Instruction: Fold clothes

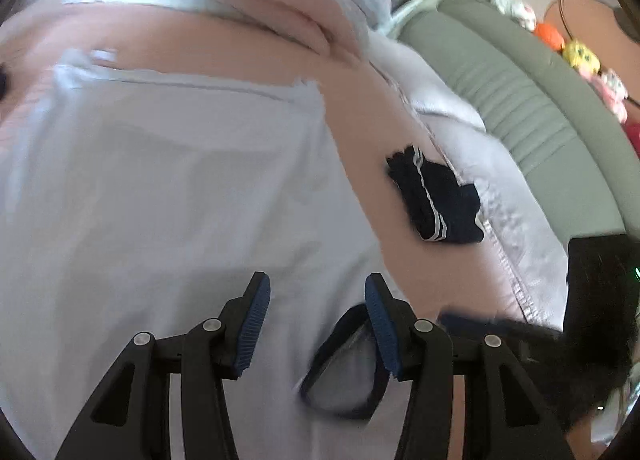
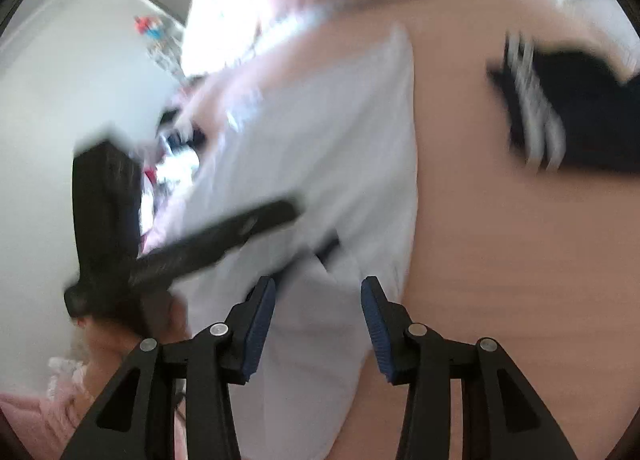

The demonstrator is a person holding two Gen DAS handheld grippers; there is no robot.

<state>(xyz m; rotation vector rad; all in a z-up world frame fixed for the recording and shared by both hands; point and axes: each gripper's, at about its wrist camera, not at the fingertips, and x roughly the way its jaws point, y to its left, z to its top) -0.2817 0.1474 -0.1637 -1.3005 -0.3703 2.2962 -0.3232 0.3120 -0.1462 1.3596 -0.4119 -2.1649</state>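
Right now the left claw (image 1: 316, 324) hangs released, jaws spread and empty, over the pale lilac-white cotton shirt (image 1: 160, 188) lying flat on the pink bedsheet (image 1: 360, 112), its navy-trimmed neckline (image 1: 344, 372) just under the right-hand jaw. The right claw (image 2: 318, 324) is likewise spread and empty above the shirt's near edge. A pinch here might catch only one layer or snag the sheet, skewing the fold. Only the left view shows the sage-green padded headboard (image 1: 520, 112); the folded navy white-striped garment (image 1: 436, 200) appears sharp there, smeared in the right view.
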